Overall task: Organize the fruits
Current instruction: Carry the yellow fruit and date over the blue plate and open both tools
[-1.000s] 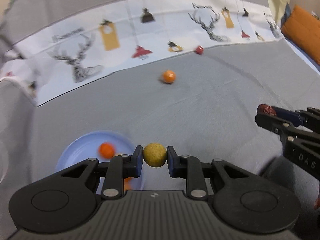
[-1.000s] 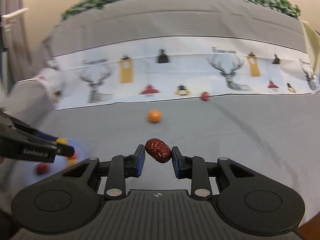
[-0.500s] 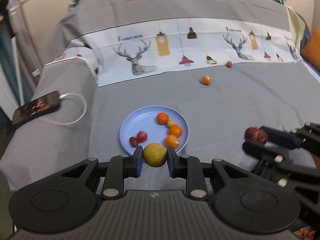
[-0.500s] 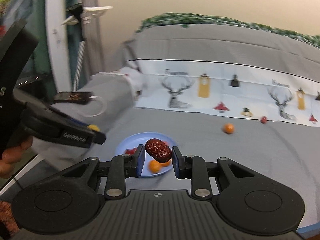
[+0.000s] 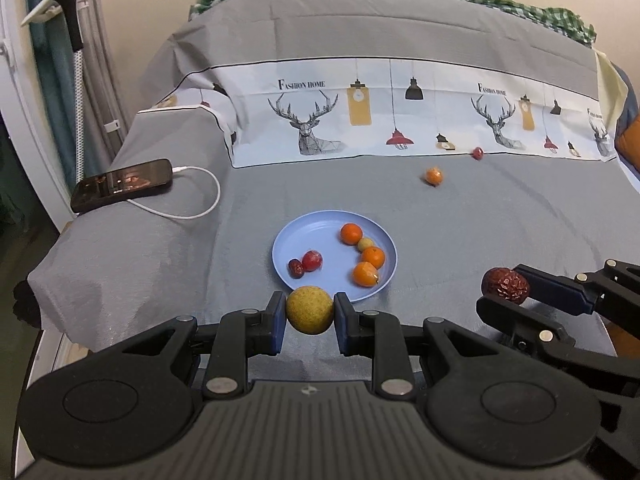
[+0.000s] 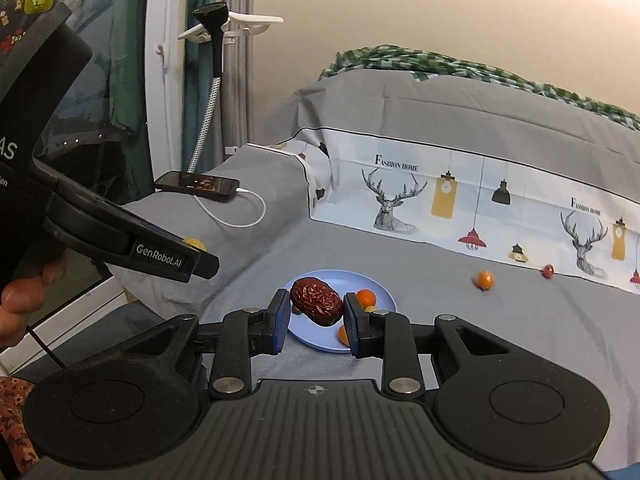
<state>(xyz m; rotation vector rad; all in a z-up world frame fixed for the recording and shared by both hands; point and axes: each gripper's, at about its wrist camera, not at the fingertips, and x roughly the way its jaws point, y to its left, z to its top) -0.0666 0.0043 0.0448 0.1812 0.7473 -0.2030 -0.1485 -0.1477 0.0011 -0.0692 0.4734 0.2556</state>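
Note:
A blue plate point(image 5: 296, 236) lies on the grey bed cover and holds several fruits: oranges, a yellowish one, a red one and a dark date. It also shows in the right wrist view point(image 6: 380, 294). My left gripper point(image 5: 310, 310) is shut on a yellow round fruit point(image 5: 309, 309), above the plate's near rim. My right gripper point(image 6: 316, 307) is shut on a wrinkled red date point(image 6: 317, 306), held above the plate's near side; the date also shows in the left wrist view point(image 5: 505, 285). A loose orange point(image 5: 433, 176) and a small red fruit point(image 5: 477, 153) lie farther back.
A phone point(image 5: 122, 184) on a white cable point(image 5: 200, 208) lies on the raised left part of the bed. A deer-print cloth point(image 5: 400, 120) runs across the back. A garment steamer point(image 6: 214, 24) stands left of the bed. The bed's near edge drops off at the left.
Both grippers have pulled back and risen from the bed, each still holding its fruit. The whole plate and the phone have come into view.

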